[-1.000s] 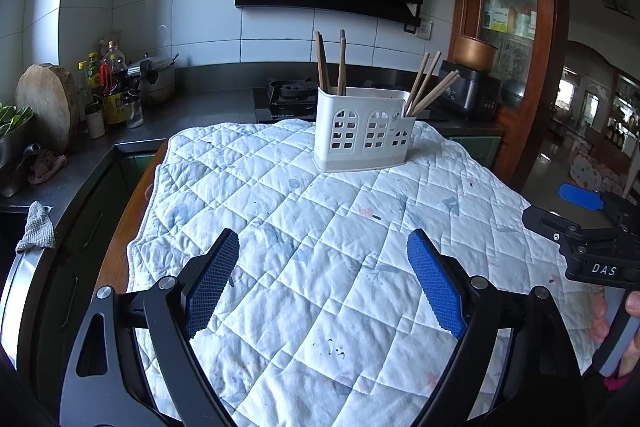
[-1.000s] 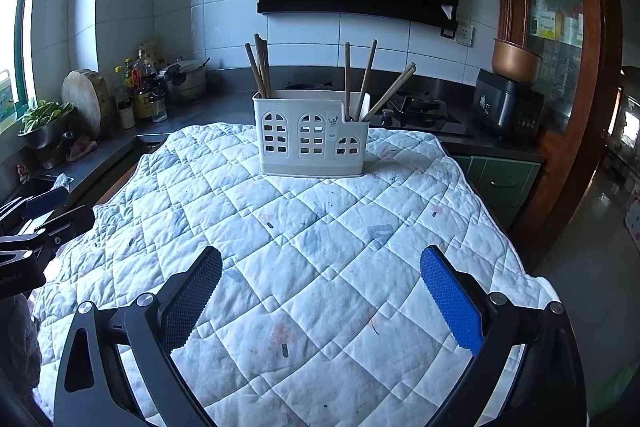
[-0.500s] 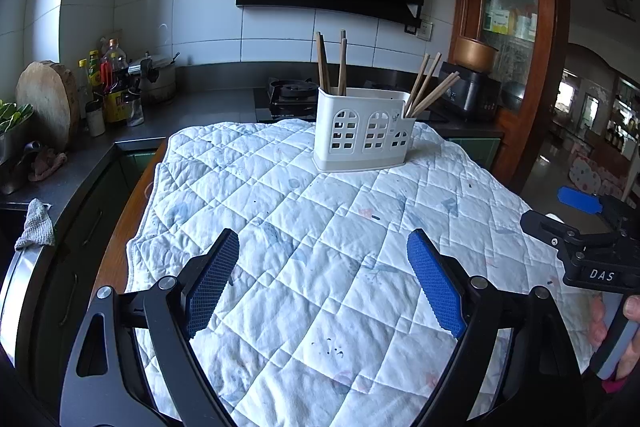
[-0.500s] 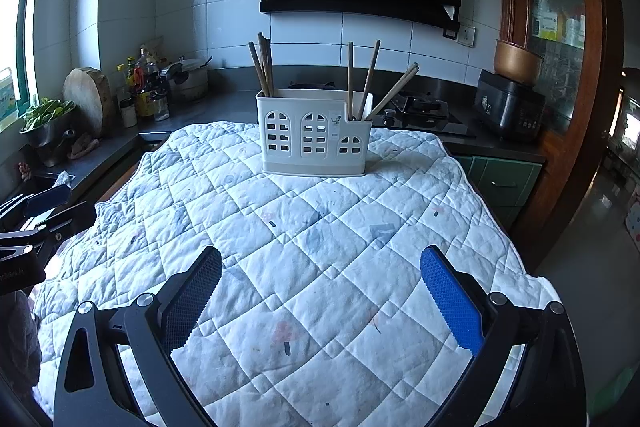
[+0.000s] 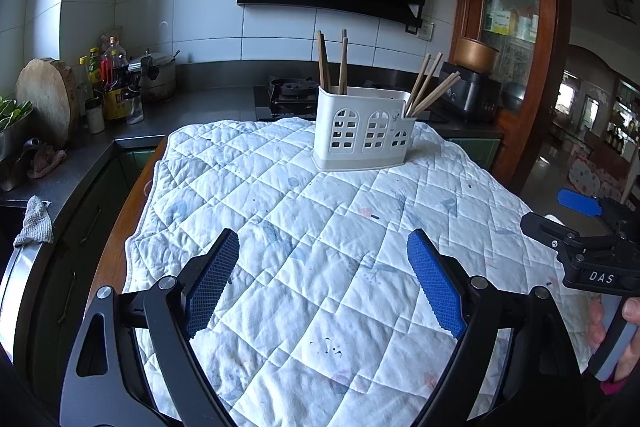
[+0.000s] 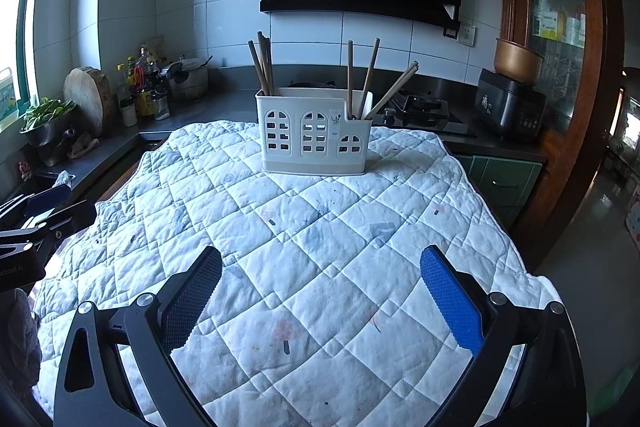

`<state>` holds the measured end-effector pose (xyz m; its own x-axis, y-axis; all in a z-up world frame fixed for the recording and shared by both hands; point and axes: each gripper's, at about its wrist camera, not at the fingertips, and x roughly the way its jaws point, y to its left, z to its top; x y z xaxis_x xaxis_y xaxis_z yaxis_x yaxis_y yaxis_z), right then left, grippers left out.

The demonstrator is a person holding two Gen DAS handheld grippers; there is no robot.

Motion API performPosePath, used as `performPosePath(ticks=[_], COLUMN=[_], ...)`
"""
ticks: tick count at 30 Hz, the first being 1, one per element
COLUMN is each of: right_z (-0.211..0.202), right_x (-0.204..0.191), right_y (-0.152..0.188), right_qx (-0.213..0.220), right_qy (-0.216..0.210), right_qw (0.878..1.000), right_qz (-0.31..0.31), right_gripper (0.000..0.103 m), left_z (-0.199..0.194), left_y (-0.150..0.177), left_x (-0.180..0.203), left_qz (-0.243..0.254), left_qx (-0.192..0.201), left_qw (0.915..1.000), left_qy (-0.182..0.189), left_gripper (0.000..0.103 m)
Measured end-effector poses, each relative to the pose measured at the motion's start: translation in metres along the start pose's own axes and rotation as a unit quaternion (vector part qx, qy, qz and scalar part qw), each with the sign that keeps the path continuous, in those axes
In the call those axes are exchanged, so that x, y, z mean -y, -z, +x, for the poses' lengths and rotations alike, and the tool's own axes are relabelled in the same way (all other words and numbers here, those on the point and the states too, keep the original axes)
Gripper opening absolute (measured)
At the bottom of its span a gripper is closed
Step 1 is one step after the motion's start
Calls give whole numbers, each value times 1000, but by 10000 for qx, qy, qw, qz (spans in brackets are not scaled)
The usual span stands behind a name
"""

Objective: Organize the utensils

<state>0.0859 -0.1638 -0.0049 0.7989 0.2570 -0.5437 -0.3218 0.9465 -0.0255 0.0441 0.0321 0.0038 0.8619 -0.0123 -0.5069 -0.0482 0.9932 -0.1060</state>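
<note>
Chopsticks (image 6: 370, 79) stood in white holder (image 6: 314, 135); we judged them light, stiff, slippery; best pinched near upper ends; left gripper (image 5: 322, 279), right gripper (image 6: 320, 301) both gaped wide, empty

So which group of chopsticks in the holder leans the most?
The right-end group in the holder's low compartment: it slants steeply to the right, while the left-end group stands almost upright.
</note>
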Motion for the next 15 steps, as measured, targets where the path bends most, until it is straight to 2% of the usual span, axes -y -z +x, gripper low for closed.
performPosePath(ticks=[15], right_z=[2], right_x=[-3], right_y=[2], right_qx=[-29], right_qy=[-19], right_qw=[10000], right_qz=[-6], right_gripper=[96], left_z=[1], left_y=[3], left_x=[4], left_qz=[30], left_qx=[-10], left_qw=[10000], left_qy=[68], left_gripper=[86])
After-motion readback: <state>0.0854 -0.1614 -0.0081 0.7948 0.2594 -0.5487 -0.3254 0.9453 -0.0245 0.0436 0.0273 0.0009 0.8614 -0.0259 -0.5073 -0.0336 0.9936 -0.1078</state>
